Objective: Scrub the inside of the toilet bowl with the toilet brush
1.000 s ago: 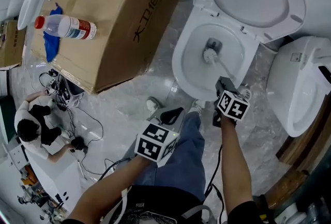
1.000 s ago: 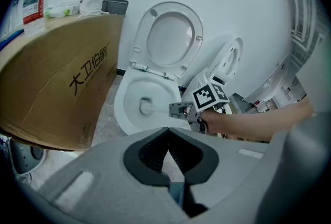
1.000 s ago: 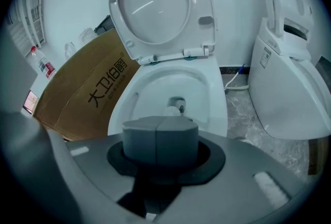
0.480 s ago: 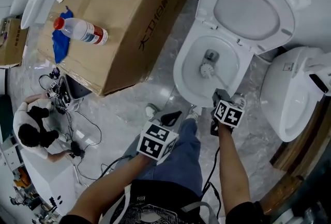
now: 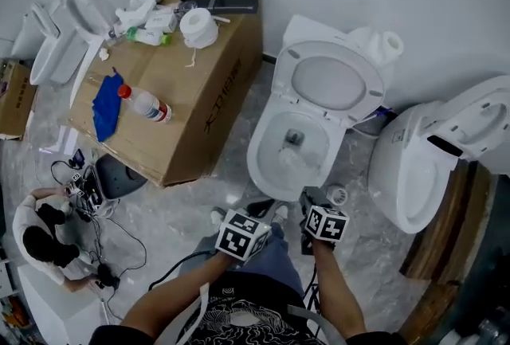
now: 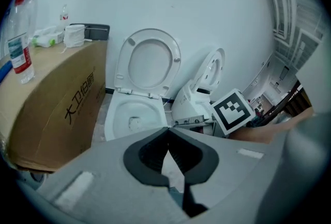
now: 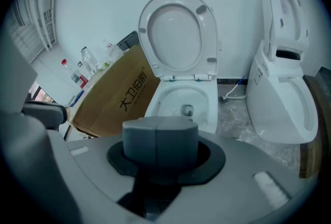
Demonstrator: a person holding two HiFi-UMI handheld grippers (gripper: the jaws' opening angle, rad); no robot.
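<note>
the toilet bowl (image 5: 256, 154) stands open against the wall, white and glossy, its seat and lid (image 5: 335, 82) tipped up behind it and a dark drain low in the basin. the toilet brush (image 5: 291, 160) is inside the bowl, just on the near side of the drain; in the head view its head is only a pale, blurred patch against the porcelain. the right gripper (image 5: 309, 196) hovers at the bowl's near rim with its fingers clamped on the brush's near end (its own view gives just a grey block with a seam down the middle, covering the front of the basin). the left gripper (image 6: 168, 145) hangs beside it over the person's leg, apart from the toilet, its dark fingers closed tip to tip with nothing between them.

left of the toilet a large cardboard box (image 5: 203, 88) lies on the marbled floor, carrying a water bottle (image 5: 145, 104) on its side, a blue cloth (image 5: 106, 106) and a roll of tissue (image 5: 198, 27). a second toilet (image 5: 410, 172) stands to the right. another person (image 5: 44, 240) crouches at the lower left among cables.
</note>
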